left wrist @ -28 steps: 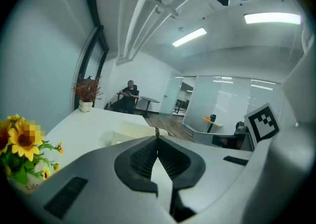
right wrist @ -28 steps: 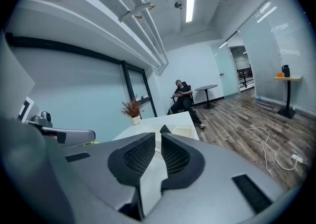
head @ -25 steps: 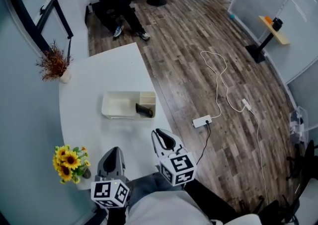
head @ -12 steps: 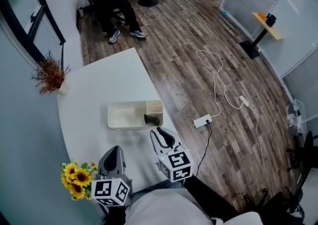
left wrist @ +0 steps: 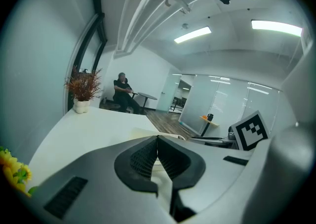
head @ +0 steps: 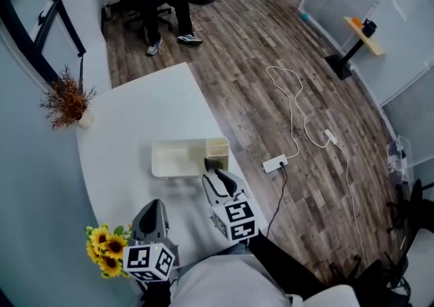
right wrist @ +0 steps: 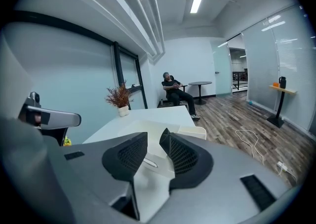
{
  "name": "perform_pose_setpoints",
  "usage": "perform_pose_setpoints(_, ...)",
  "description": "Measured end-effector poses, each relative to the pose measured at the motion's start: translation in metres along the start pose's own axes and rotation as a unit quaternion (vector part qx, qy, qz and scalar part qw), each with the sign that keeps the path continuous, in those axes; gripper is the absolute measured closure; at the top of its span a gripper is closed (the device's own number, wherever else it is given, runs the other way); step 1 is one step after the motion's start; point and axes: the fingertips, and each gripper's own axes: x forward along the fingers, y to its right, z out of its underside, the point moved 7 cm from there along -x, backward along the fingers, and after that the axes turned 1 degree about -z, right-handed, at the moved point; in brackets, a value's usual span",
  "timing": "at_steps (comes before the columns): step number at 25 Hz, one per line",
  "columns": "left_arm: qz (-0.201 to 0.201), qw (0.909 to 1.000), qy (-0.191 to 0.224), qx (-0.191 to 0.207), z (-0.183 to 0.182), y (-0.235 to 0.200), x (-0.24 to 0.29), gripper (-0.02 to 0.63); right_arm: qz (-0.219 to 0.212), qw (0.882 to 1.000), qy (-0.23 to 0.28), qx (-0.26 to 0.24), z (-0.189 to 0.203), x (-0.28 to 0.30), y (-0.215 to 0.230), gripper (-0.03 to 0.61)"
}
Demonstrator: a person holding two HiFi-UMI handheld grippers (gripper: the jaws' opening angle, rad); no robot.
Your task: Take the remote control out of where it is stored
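Cream plastic made up the shallow rectangular storage tray (head: 178, 158) on the white round-edged table (head: 135, 123). The tray had a small walled compartment at its right end. In the head view, the dark remote control (head: 211, 162) showed as a small black shape in that compartment, partly hidden behind the right gripper (head: 217, 177). How it lay there could not be made out.

The right gripper hovered just short of the tray with its jaws opening. In the right gripper view nothing stood between them (right wrist: 155, 133), and the tray's rim (right wrist: 197, 130) lay just ahead. The left gripper (head: 154, 209) hung back near the person's body, well apart from the tray. Its ribbed pads (left wrist: 148, 156) were pressed together on nothing.

The compartment looked narrow, so a jaw could land on the divider or the outer wall rather than beside the remote. That would shove the light tray, which sat close to the table's right edge. Nothing steadied the tray, so it might tip or lift along with the remote if the remote jammed against a wall. A pinch on only the exposed end could let the smooth casing slip.
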Motion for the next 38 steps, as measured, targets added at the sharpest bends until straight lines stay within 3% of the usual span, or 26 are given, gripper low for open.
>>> perform_pose_setpoints(17, -0.039, 0.999, 0.015, -0.015, 0.002, -0.006, -0.004, 0.606, 0.019, 0.999, -0.02, -0.032, 0.007, 0.028, 0.01, 0.427)
perform_pose_setpoints(38, -0.039, 0.9991, 0.012, -0.006, -0.001, -0.009, -0.002, 0.606, 0.05, 0.997, -0.036, -0.051, 0.015, 0.043, 0.014, 0.426)
